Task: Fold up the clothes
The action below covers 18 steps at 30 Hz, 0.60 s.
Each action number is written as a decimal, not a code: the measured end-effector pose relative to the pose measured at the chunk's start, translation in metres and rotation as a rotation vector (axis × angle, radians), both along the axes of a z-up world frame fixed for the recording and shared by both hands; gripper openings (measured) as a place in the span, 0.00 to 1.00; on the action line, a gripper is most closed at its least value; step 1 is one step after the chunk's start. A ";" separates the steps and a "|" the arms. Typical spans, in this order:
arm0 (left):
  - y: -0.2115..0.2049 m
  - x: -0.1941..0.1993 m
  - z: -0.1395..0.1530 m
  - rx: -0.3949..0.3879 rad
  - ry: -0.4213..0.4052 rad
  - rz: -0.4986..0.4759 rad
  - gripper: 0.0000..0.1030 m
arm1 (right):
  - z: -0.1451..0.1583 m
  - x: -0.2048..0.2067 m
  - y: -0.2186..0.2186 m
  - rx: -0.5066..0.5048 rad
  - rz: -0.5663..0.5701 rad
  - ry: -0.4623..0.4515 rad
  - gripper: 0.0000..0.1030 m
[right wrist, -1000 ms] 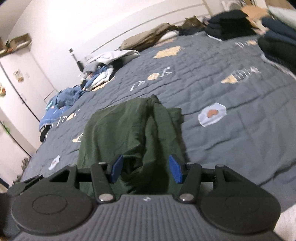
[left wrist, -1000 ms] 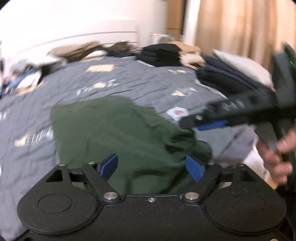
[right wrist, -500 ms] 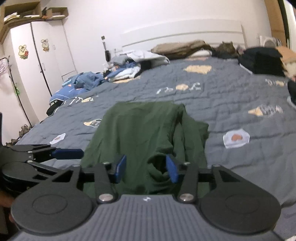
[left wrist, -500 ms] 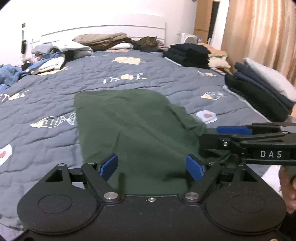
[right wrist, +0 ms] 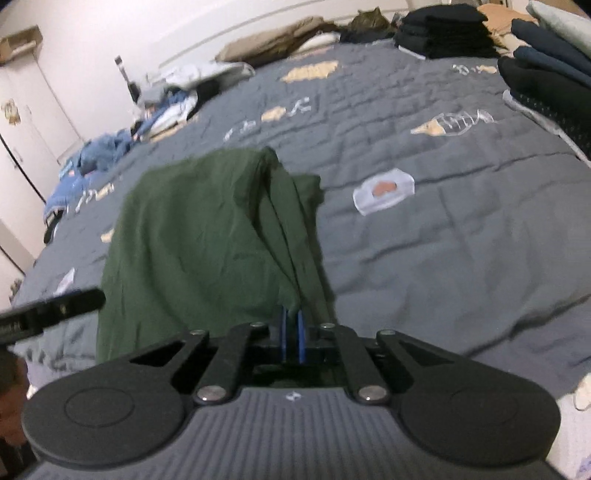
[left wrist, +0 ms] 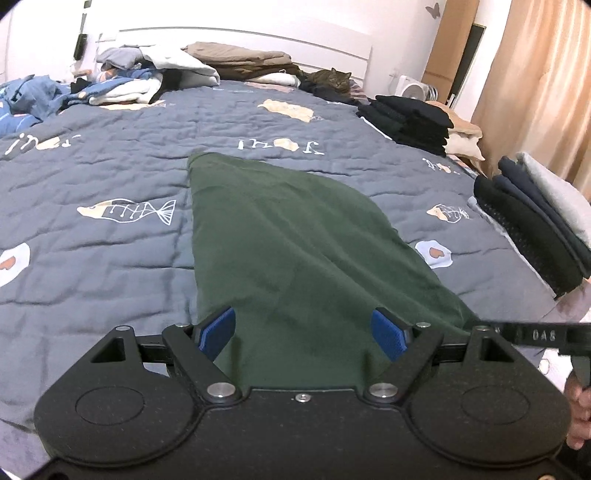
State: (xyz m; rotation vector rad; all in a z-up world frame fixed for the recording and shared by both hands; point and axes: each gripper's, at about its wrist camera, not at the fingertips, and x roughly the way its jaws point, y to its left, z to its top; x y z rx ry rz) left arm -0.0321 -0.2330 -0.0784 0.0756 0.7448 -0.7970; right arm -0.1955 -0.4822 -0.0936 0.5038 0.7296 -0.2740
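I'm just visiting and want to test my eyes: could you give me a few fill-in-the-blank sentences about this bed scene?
1. The garment spread on the quilt is dark ____.
2. The right gripper is shut on the garment's ____ edge.
3. The left gripper has its jaws ____, with nothing pinched.
4. By the headboard lies a tabby ____.

Missing words: green; near; open; cat
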 end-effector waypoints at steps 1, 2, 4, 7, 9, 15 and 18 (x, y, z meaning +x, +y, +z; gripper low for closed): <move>0.001 0.001 -0.001 0.003 0.002 0.005 0.77 | 0.001 -0.002 -0.001 0.006 0.007 0.006 0.05; 0.001 0.001 -0.001 0.002 0.006 0.009 0.77 | 0.002 -0.006 -0.002 0.017 0.012 0.004 0.05; 0.001 0.002 0.000 -0.001 0.012 0.015 0.77 | 0.008 -0.015 -0.008 0.066 0.000 -0.045 0.04; 0.001 0.001 0.001 -0.007 0.012 0.012 0.77 | 0.019 -0.029 -0.018 0.158 -0.005 -0.150 0.04; 0.000 0.000 0.001 -0.008 0.015 0.009 0.77 | 0.022 -0.030 -0.022 0.195 0.004 -0.179 0.04; 0.001 0.003 0.000 -0.014 0.036 0.012 0.78 | 0.026 -0.035 -0.036 0.210 -0.072 -0.232 0.08; 0.001 0.004 -0.001 -0.022 0.056 0.014 0.78 | 0.025 -0.030 -0.035 0.221 -0.064 -0.259 0.10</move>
